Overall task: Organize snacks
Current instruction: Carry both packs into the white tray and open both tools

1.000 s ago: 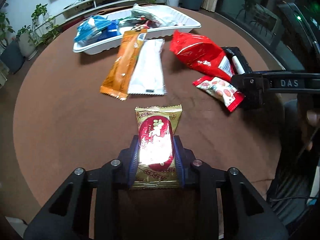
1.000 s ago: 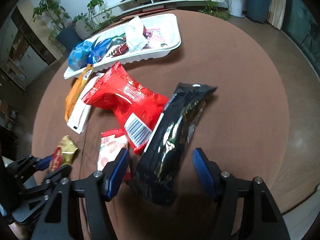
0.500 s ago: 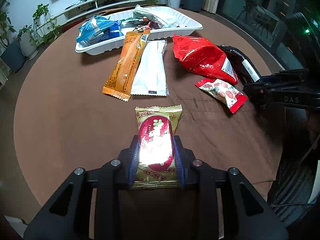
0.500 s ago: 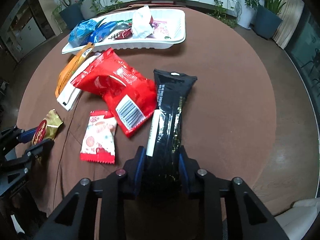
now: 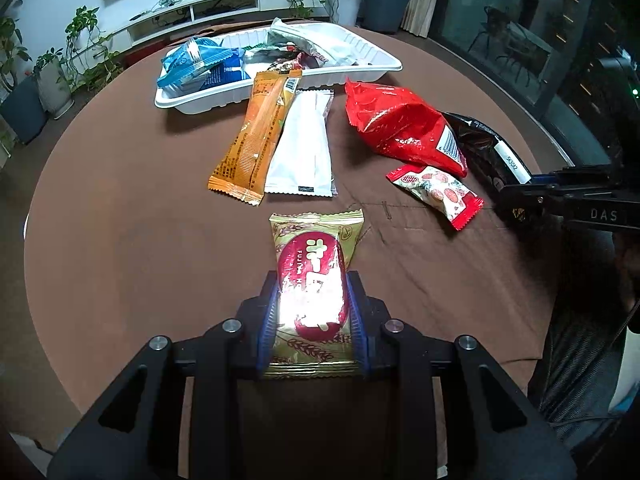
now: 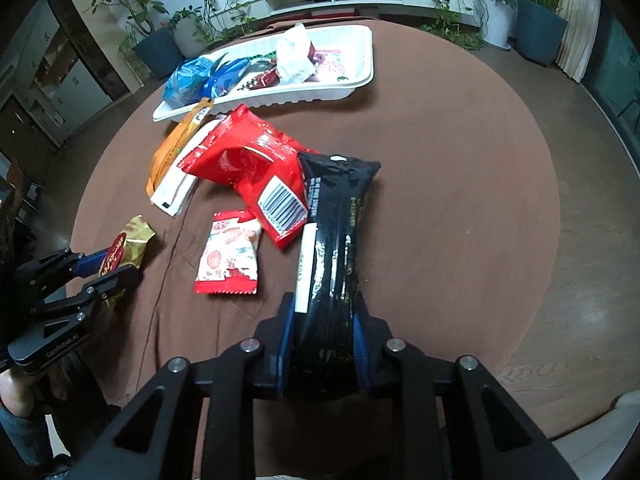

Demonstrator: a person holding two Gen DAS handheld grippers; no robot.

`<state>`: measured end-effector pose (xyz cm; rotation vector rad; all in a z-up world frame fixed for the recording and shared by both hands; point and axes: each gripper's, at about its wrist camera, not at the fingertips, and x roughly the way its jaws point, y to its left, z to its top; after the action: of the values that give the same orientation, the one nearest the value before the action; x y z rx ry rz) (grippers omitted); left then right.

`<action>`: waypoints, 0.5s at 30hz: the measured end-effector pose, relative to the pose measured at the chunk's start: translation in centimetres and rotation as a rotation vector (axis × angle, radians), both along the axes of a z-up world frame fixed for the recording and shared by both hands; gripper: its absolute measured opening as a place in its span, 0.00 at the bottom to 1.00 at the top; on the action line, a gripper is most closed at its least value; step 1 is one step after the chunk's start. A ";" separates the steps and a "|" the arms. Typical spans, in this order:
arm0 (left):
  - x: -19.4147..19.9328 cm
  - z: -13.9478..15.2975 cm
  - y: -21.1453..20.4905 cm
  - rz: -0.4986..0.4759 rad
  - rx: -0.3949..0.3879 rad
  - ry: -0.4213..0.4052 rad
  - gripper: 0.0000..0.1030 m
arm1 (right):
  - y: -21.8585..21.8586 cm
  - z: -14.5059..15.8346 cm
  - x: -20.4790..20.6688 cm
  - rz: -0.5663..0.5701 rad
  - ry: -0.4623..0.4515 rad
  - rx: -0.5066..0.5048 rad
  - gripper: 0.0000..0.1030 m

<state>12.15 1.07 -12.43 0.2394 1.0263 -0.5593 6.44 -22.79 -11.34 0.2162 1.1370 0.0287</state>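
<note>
The black packet's [image 6: 336, 240] near end is hidden between the right tool's [image 6: 322, 354] pads. The white wrapper [image 6: 176, 184] lies mostly under the red bag [image 6: 248, 164]. Snacks heaped in the far tray [image 5: 280, 92] overlap; their labels are unreadable.

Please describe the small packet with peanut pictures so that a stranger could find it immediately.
On the round brown table, look just in front of the big red bag, left of the long black packet. The peanut packet is small, white, red-edged, with printed nuts.
</note>
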 end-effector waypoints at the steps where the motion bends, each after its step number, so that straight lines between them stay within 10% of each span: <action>1: 0.0 0.1 0.1 0.002 -0.007 0.001 0.28 | -0.1 0.1 -0.2 0.000 -0.002 0.013 0.27; 15: 0.6 2.6 3.9 0.082 -0.146 0.003 0.28 | -1.1 2.2 -1.7 -0.017 -0.079 0.188 0.27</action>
<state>12.71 4.93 -9.80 0.0670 0.9889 -0.5575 4.75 -23.84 -9.17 0.3889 1.0538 0.1281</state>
